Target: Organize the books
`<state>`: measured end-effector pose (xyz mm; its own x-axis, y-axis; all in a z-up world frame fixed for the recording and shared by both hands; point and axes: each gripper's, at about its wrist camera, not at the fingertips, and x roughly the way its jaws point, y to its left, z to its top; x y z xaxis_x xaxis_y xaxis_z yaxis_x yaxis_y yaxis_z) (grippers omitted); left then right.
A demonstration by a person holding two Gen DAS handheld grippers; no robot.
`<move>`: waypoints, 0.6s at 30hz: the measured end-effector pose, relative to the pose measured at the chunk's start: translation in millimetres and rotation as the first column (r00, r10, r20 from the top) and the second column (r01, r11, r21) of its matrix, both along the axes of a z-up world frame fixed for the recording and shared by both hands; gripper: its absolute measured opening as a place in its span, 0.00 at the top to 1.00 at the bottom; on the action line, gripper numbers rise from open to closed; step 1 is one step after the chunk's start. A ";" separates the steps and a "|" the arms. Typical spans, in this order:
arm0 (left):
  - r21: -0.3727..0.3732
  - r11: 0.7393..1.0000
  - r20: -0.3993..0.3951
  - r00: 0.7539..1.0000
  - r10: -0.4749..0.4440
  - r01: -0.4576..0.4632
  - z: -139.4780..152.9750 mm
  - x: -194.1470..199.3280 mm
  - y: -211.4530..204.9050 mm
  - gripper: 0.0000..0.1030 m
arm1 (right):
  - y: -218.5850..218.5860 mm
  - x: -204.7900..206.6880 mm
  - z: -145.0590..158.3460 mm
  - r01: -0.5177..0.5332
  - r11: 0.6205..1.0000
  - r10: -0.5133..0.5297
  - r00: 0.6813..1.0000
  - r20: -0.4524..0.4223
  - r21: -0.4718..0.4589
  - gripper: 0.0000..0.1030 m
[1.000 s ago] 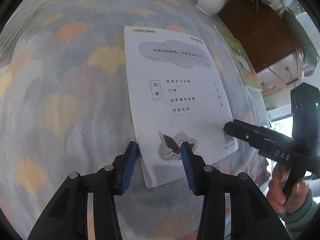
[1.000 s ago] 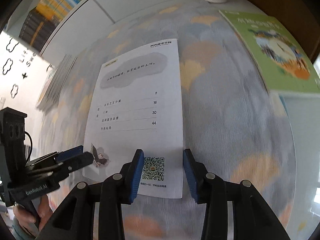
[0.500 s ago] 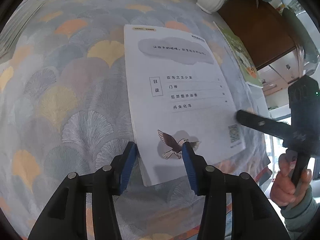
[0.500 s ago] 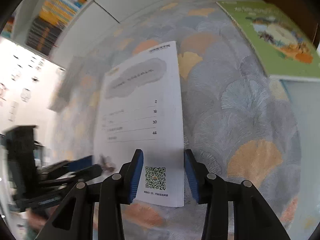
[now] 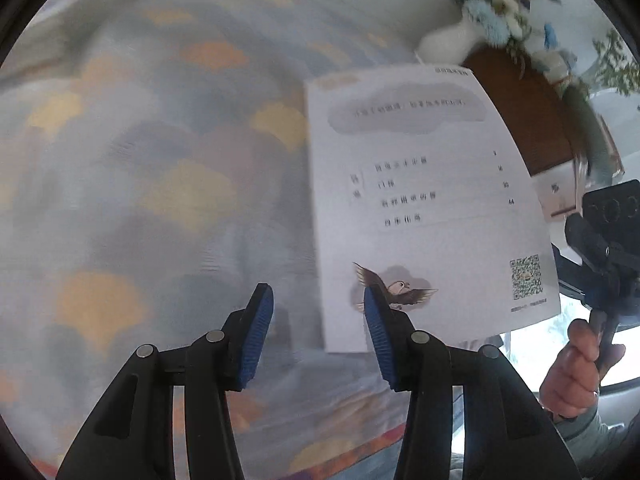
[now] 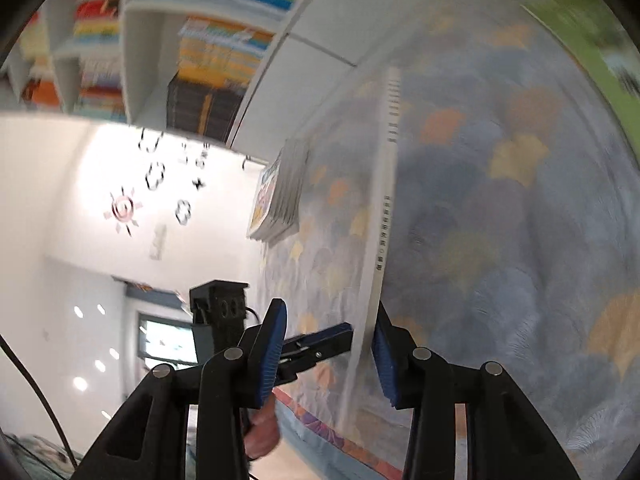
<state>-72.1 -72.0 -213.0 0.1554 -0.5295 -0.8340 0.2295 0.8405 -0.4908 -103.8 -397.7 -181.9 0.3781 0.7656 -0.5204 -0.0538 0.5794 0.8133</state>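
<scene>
A thin white book [image 5: 424,200], with a contents list, a bird drawing and a QR code on its cover, is tipped up off the patterned tablecloth [image 5: 160,160]. My left gripper [image 5: 318,336] stands open at its lower left corner, and the right finger overlaps the cover. In the right wrist view the book [image 6: 384,208] shows edge-on between the wide jaws of my right gripper [image 6: 328,354], which is open. The right pad lies against the book's underside. The left gripper [image 6: 320,344] reaches in from the cover side. The right gripper [image 5: 592,264] and a hand [image 5: 572,368] show past the book's right edge.
A stack of books [image 6: 280,196] lies at the table's far left. A green book [image 6: 592,40] lies at the far right, blurred. Filled shelves [image 6: 224,60] stand behind the table. A white vase with flowers [image 5: 448,44] sits by a brown cabinet [image 5: 532,120].
The book lay flat on the cloth; now its right side is raised and it stands tilted. Both grippers rose, and the right view swung up toward the shelves.
</scene>
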 end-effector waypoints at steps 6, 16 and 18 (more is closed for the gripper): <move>0.015 0.982 0.103 0.977 0.186 -0.188 48.1 3.7 95.9 0.58 | 91.1 21.7 30.8 -0.146 0.989 0.146 0.987 0.070 0.005 0.60; 0.072 0.958 0.086 0.959 0.271 -0.277 40.4 14.4 177.6 0.54 | 178.2 20.5 2.0 -0.245 0.966 0.243 0.970 -0.030 -0.085 0.45; 0.062 0.973 0.037 0.974 0.222 -0.224 25.4 21.8 162.8 0.54 | 171.3 16.3 -11.6 -0.192 0.960 0.181 0.981 -0.070 -0.204 0.44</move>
